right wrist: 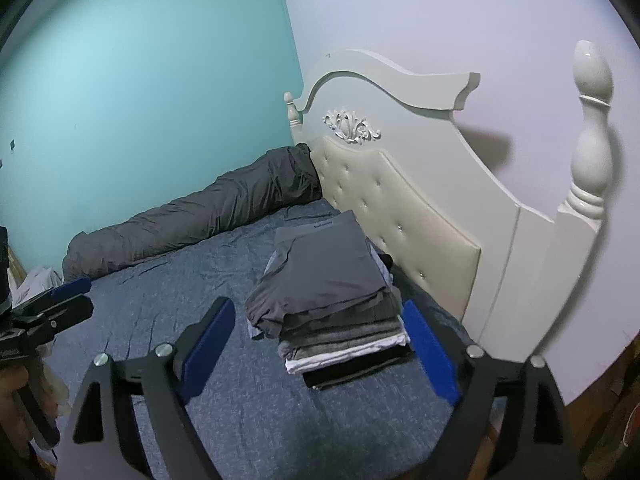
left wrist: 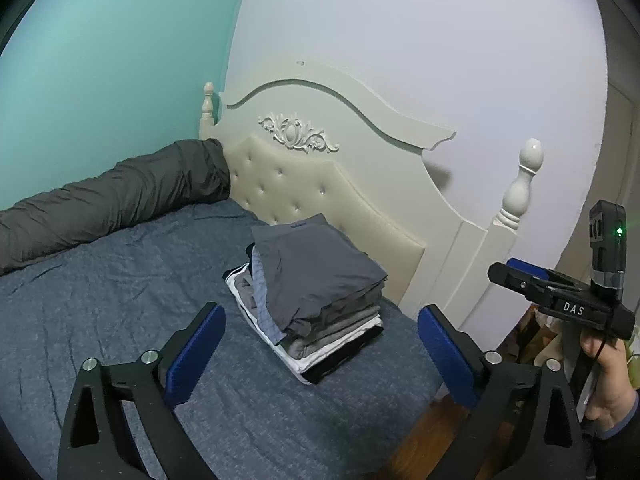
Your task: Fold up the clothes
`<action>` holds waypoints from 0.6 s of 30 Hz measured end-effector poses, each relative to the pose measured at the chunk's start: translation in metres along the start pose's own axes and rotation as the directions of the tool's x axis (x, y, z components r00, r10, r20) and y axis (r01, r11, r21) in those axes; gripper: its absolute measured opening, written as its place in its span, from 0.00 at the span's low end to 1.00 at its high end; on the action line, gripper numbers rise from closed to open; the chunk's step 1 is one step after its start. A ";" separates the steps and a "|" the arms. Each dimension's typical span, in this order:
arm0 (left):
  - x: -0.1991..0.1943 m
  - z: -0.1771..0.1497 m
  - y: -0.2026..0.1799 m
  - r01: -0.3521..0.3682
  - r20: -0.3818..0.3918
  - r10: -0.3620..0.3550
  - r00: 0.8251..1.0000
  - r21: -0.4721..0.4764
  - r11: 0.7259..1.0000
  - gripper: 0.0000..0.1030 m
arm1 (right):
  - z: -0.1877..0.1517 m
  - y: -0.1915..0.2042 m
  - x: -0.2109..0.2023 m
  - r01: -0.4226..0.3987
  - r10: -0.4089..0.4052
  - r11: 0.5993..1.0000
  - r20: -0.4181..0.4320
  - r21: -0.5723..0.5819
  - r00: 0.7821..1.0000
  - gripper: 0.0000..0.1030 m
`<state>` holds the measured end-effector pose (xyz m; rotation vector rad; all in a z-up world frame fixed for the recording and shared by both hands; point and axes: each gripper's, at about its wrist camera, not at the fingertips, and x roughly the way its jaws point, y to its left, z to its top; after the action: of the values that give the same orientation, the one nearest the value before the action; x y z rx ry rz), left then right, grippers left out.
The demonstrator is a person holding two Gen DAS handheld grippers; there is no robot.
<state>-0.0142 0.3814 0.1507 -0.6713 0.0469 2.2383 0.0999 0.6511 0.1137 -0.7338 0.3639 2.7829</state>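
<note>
So the stack of folded clothes (left wrist: 316, 304) sat on the bed (left wrist: 120, 304) near the headboard (left wrist: 340, 184), close to the bed's side edge, a grey piece on top with white and black layers underneath. Left tongs (left wrist: 320, 356) were spread wide, gripping nothing, hovering just short of the stack. Right tongs (right wrist: 340, 352) were spread too, blue pads either side of the stack's near end. A rolled grey duvet (right wrist: 200, 216) lay along the far edge by the teal wall.

Both wrist views look down, seemingly close, sharing the folded stack (left wrist: 316, 300).
</note>
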 end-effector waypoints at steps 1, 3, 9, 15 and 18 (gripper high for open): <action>-0.003 -0.002 0.000 0.003 0.002 -0.003 1.000 -0.002 1.000 0.98 | -0.003 0.002 -0.004 0.003 -0.003 1.000 0.004 -0.001 1.000 0.86; -0.009 -0.005 -0.002 0.001 0.006 -0.001 1.000 0.000 1.000 0.99 | -0.008 0.006 -0.011 0.002 -0.002 1.000 0.016 -0.003 1.000 0.91; -0.025 -0.015 -0.008 0.001 0.023 -0.001 1.000 0.018 1.000 1.00 | -0.024 0.014 -0.027 0.013 -0.013 1.000 0.033 0.003 0.999 0.95; -0.035 -0.026 -0.011 -0.003 0.032 0.002 1.000 0.024 1.000 1.00 | -0.037 0.016 -0.038 0.019 -0.020 0.999 0.036 0.026 0.999 0.96; -0.040 -0.031 -0.012 -0.005 0.035 0.004 0.999 0.021 1.000 1.00 | -0.042 0.016 -0.044 0.019 -0.021 0.999 0.043 0.033 0.999 0.97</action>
<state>0.0302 0.3553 0.1454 -0.6206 0.0544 2.2503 0.1507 0.6164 0.1038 -0.6650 0.3901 2.7627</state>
